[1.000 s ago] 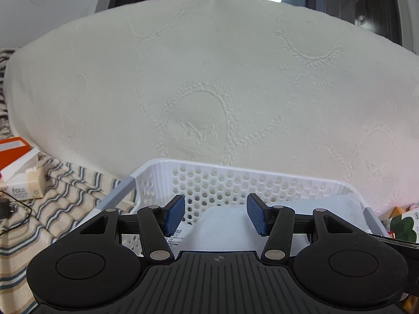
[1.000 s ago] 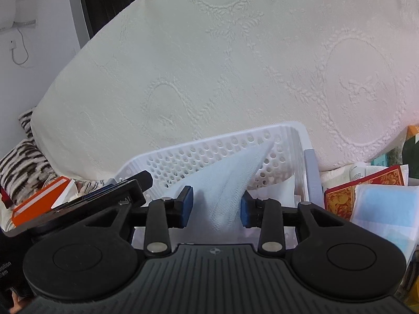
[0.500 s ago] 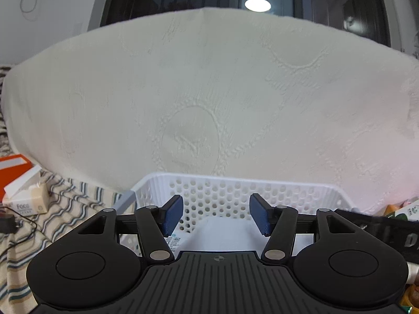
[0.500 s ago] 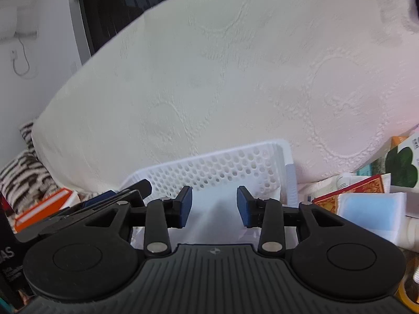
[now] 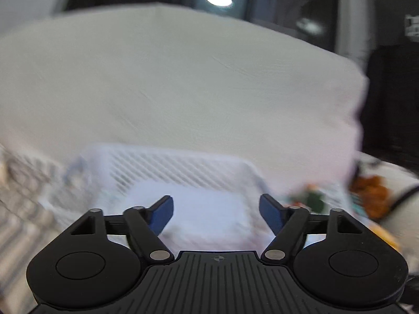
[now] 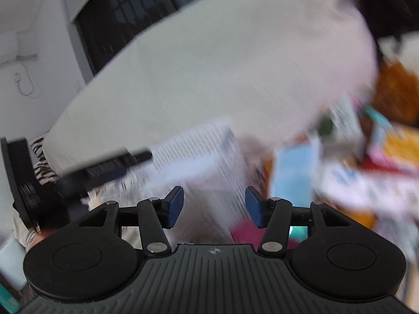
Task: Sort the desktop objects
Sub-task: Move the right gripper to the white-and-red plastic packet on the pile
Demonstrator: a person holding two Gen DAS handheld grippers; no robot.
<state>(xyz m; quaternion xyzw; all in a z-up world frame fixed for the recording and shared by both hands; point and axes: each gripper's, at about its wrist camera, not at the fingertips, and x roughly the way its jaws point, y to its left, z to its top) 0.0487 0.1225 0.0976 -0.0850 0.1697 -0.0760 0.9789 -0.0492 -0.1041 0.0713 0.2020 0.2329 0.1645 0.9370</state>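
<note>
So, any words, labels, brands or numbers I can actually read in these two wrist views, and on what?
None can be read; both views are motion-blurred.
Pile of boxes and packets, right wrist view: print shows only as smeared marks.
Green and orange packet, left wrist view: too blurred to read.
White basket and the pale sheet inside it: no lettering visible.

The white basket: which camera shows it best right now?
The left wrist view. The white basket sits almost centred ahead of the opening left gripper, its holed wall and pale contents visible, though blurred. The right wrist view shows the basket off to the left, more smeared, partly behind the left gripper's black body.
</note>
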